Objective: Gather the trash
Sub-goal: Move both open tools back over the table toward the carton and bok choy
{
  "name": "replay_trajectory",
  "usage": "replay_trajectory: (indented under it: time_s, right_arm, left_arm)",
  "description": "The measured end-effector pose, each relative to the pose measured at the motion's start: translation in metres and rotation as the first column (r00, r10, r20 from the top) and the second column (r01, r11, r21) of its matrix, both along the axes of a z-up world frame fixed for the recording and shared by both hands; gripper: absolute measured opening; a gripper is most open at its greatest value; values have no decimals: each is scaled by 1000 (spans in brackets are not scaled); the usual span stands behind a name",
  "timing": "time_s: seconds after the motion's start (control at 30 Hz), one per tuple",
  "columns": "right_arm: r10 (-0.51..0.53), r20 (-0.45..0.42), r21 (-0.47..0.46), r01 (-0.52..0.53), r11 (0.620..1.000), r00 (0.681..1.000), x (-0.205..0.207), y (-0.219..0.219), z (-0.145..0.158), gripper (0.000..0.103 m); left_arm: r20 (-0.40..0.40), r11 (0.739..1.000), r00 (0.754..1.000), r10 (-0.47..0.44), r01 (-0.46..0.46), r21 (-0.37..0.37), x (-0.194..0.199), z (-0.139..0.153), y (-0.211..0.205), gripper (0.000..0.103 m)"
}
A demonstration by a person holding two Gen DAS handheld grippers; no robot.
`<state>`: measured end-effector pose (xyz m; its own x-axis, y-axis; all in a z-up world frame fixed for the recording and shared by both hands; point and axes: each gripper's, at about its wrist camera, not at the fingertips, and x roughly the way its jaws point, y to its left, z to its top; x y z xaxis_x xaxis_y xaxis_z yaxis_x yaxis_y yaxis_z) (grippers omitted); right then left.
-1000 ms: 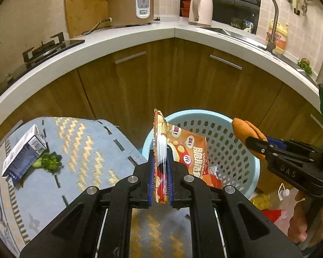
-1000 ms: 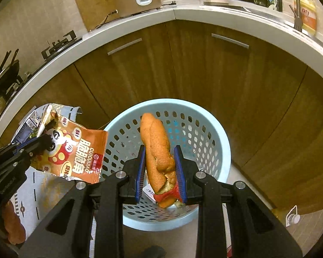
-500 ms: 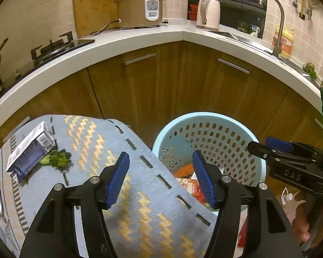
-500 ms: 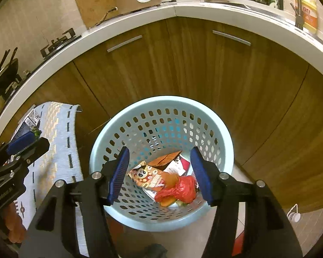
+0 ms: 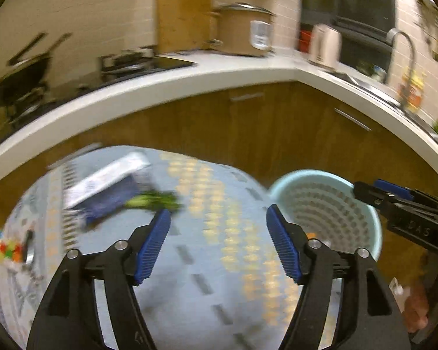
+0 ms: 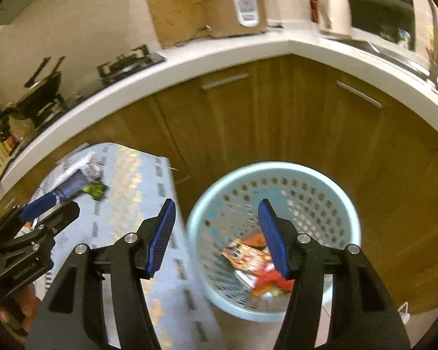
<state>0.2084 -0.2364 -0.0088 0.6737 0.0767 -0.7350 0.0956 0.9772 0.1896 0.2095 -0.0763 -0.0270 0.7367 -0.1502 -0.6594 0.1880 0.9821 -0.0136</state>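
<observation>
A light blue perforated basket [image 6: 330, 192] [image 5: 362, 204] stands on the floor by the wooden cabinets. An orange snack bag [image 6: 248, 256] and red wrappers [image 6: 273, 278] lie at its bottom. On the blue patterned tablecloth [image 5: 219, 262] [image 6: 125, 180] lie a white and blue carton [image 5: 108, 183] [image 6: 70, 179] and a green vegetable scrap [image 5: 154, 199] [image 6: 95, 188]. My left gripper [image 5: 218, 227] hangs over the cloth, jaws opening, nothing between them. My right gripper [image 6: 216, 227] stands open and empty above the basket's left rim. Both views are motion-blurred.
A white counter [image 6: 248, 49] curves around the back, carrying a rice cooker [image 6: 236, 8], a cutting board [image 6: 172, 8], a kettle [image 6: 334, 11] and a stove [image 6: 125, 61]. A colourful object [image 5: 3, 248] lies at the cloth's left edge. A hand [image 6: 20, 306] holds the left gripper.
Both grippers opened and let the snack bag and the bread roll fall into the basket. Both then rose and swung left, the left one from the basket to over the cloth.
</observation>
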Motion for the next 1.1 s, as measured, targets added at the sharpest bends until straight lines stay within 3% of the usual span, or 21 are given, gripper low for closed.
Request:
replay_trajectory:
  time_s: [0.13,0.3,0.5,0.7,0.93,1.1]
  right_arm:
    - [45,38,24,-46,999,998,5,31,4,55]
    - [112,30,35,-113,993,993,17,74,-5,56]
    - [183,17,11,-183,983,983,38,118,-10,56]
    - [219,35,-14,-219,976,975,55,146,-18,56]
    - [203,44,-2,-203,979,978,63,146,-37,56]
    - [195,27,6,-195,981,980,67,144,-49,56]
  left_arm:
    - [39,991,990,133,-134,4,-7,9,45,76]
    - [57,957,956,288,-290,16,-16,11,104,78]
    - [50,934,934,353,-355,28,-14,3,160,79]
    - [9,959,959,282,-282,-1,13,-10,188,79]
    - [-22,990,990,138,-138,-42,61,-27,180,84]
    - [-68,997,996,65,-68,-48,92,-41,168,85]
